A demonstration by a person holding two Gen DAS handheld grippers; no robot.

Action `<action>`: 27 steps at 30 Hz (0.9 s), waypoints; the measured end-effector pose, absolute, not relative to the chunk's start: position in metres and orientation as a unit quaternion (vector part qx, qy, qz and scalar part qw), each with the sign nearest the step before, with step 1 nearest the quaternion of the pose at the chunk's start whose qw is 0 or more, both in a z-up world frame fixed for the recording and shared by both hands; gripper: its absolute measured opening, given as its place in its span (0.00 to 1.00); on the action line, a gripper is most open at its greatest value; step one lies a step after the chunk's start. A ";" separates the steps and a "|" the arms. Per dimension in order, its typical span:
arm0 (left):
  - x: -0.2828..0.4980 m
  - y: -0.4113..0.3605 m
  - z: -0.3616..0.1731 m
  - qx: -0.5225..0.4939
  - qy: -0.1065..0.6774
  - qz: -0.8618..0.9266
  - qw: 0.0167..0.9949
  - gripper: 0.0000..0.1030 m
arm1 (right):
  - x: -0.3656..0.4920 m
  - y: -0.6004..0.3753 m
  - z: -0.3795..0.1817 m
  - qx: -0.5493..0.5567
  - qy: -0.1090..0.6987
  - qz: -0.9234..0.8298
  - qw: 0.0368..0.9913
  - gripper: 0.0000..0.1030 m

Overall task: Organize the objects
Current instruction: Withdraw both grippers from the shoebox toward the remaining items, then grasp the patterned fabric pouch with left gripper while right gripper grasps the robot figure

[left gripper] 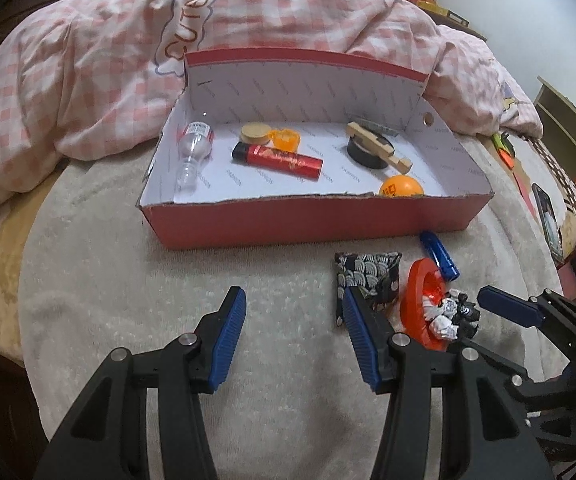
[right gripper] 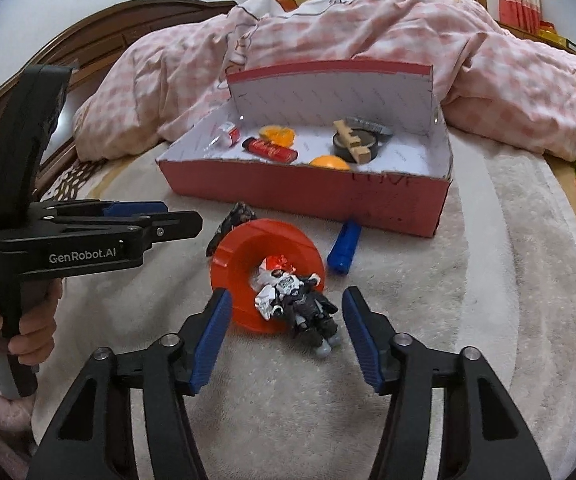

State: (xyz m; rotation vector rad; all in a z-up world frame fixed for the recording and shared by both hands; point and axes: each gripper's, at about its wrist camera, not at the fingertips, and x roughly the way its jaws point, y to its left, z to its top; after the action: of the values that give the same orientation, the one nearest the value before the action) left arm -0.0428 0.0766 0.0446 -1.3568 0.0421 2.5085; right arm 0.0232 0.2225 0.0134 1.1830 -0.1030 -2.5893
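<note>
Nearest to us, at the bottom of the right wrist view, our right gripper (right gripper: 285,334) has its jaws apart around a small toy robot figure (right gripper: 300,308), the pads not touching it. Its head rests on an orange-red ring (right gripper: 247,248) on the beige blanket (right gripper: 468,300). Our left gripper (left gripper: 294,340) at the bottom of its own view also stands apart over bare blanket, gripping nothing. Just above the ring we see a patterned pouch (left gripper: 372,276) and a blue tube (right gripper: 344,250). Farther up, in mid-frame, the red cardboard box (left gripper: 308,222) holds a clear plastic bottle (left gripper: 193,152), a red lighter (left gripper: 277,160), a round wooden lid (left gripper: 254,134), an orange translucent piece (left gripper: 285,140), a black tape roll (left gripper: 368,154) with a wooden piece (left gripper: 380,148) across it, and an orange ball (left gripper: 402,188). Beyond lies a pink checked quilt (right gripper: 368,28).
</note>
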 end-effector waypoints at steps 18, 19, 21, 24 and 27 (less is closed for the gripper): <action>-0.038 0.083 0.038 -0.475 0.024 0.866 0.153 0.49 | 0.029 0.232 0.022 0.394 -0.038 -0.910 0.125 0.33; -0.037 0.084 0.038 -0.476 0.025 0.866 0.154 0.49 | 0.030 0.234 0.022 0.393 -0.040 -0.911 0.122 0.33; -0.037 0.086 0.038 -0.476 0.025 0.865 0.160 0.49 | 0.033 0.240 0.025 0.389 -0.049 -0.912 0.119 0.33; -0.035 0.091 0.038 -0.473 0.028 0.864 0.172 0.49 | 0.038 0.248 0.029 0.383 -0.053 -0.915 0.112 0.33; -0.034 0.097 0.037 -0.471 0.036 0.863 0.181 0.49 | 0.039 0.256 0.028 0.386 -0.049 -0.917 0.093 0.33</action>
State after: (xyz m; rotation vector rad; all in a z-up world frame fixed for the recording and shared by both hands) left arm -0.0337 0.0973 0.0366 -1.3291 0.1025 2.4362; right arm 0.0394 0.2559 0.0284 1.1449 -0.1455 -2.7215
